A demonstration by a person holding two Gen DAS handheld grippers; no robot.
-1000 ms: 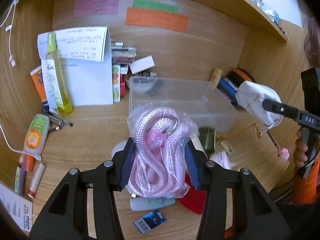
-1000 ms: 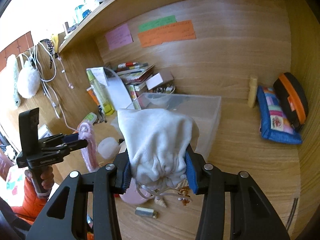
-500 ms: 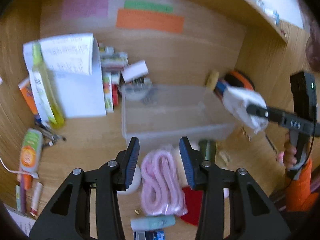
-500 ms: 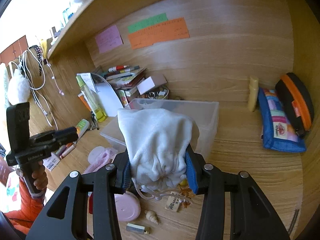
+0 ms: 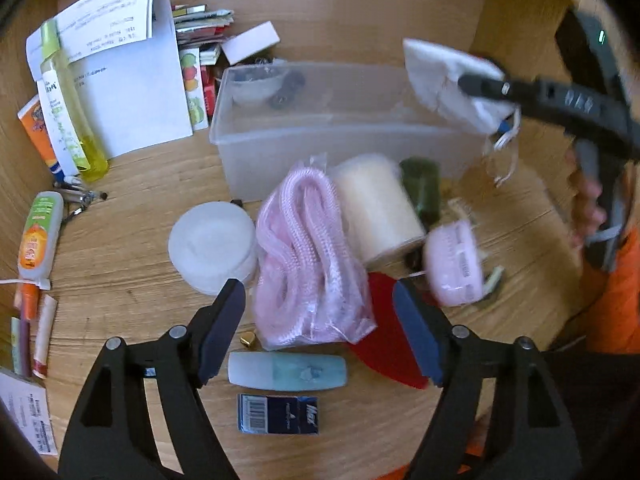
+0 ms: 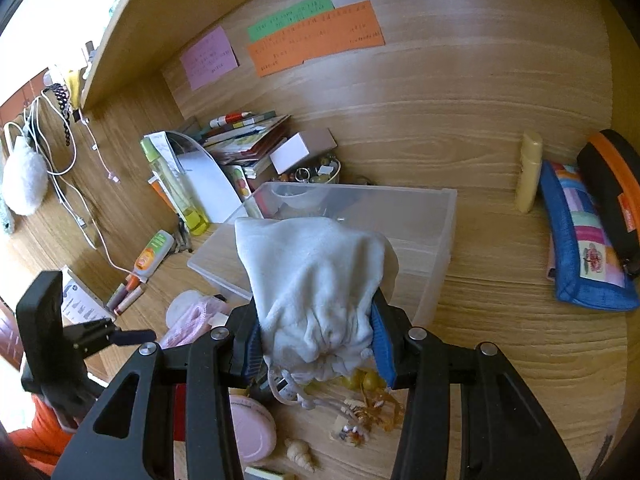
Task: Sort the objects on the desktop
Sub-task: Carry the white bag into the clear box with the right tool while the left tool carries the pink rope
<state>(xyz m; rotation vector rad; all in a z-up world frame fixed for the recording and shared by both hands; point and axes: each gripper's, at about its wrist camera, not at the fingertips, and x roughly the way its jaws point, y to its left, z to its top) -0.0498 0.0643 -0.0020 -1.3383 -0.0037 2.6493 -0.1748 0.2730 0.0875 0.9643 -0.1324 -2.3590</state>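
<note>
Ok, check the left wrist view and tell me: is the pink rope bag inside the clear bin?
No, the pink rope bag lies on the desk in front of the clear bin.

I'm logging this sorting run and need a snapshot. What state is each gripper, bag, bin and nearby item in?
Left gripper: jaws opening, nothing gripped.
Bagged pink braided rope: lying on the desk between the left fingers, released.
Right gripper: shut on the pouch.
White drawstring cloth pouch: held up, cords dangling.
Clear plastic bin: open-topped, no lid.
Cream roll: lying on its side.
</note>
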